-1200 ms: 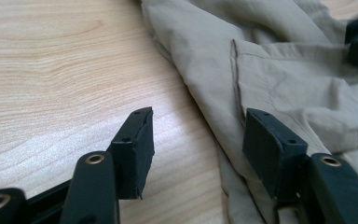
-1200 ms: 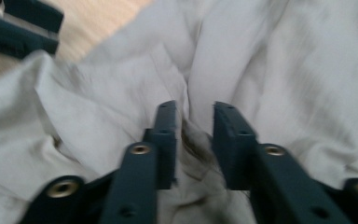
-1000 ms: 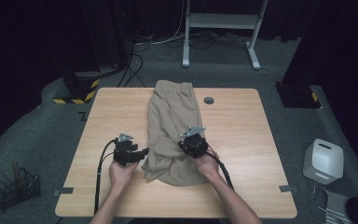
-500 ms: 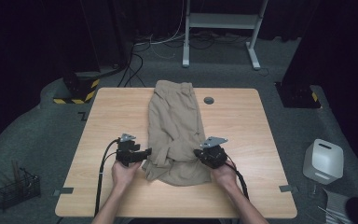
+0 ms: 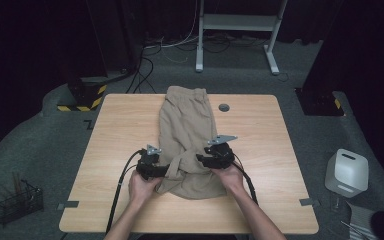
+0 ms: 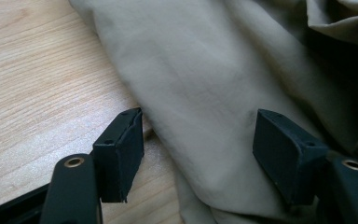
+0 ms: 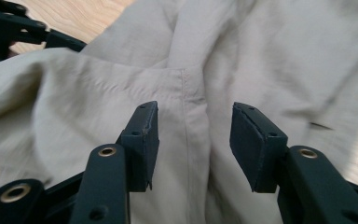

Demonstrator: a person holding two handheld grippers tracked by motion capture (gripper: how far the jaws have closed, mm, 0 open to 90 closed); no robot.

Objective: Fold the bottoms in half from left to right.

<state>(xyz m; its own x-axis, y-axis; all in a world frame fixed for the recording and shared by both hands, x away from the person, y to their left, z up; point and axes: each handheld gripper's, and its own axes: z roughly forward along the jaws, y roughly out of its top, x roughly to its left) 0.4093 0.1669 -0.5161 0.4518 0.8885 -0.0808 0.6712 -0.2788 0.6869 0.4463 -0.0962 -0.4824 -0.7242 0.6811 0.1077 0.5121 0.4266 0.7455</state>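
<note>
I have one pair of khaki shorts (image 5: 187, 140) on the wooden table (image 5: 260, 150), lying lengthwise down the middle with the waistband at the far edge and the leg ends bunched toward my side. Two grippers are on it, one at each side of the near end. My left gripper (image 5: 166, 171) sits at the left edge of the cloth; in the left gripper view (image 6: 198, 154) its two jaws stand wide apart, one over bare wood just beside the hem, the other over the fabric, with a smooth fold of the shorts (image 6: 205, 93) between them. My right gripper (image 5: 202, 159) is over the right leg; in the right gripper view (image 7: 193, 144) its two jaws are also apart, straddling a stitched seam that runs down the shorts (image 7: 242, 65), nothing pinched. The cloth looks to rest loose below the pads, though the blur at the right makes me unsure whether they touch it. One small dark round grommet (image 5: 224, 107) sits in the table near the waistband. Off the table I count one white box-shaped unit (image 5: 347, 172) on the floor to the right and one wire basket (image 5: 17, 202) to the left.
</note>
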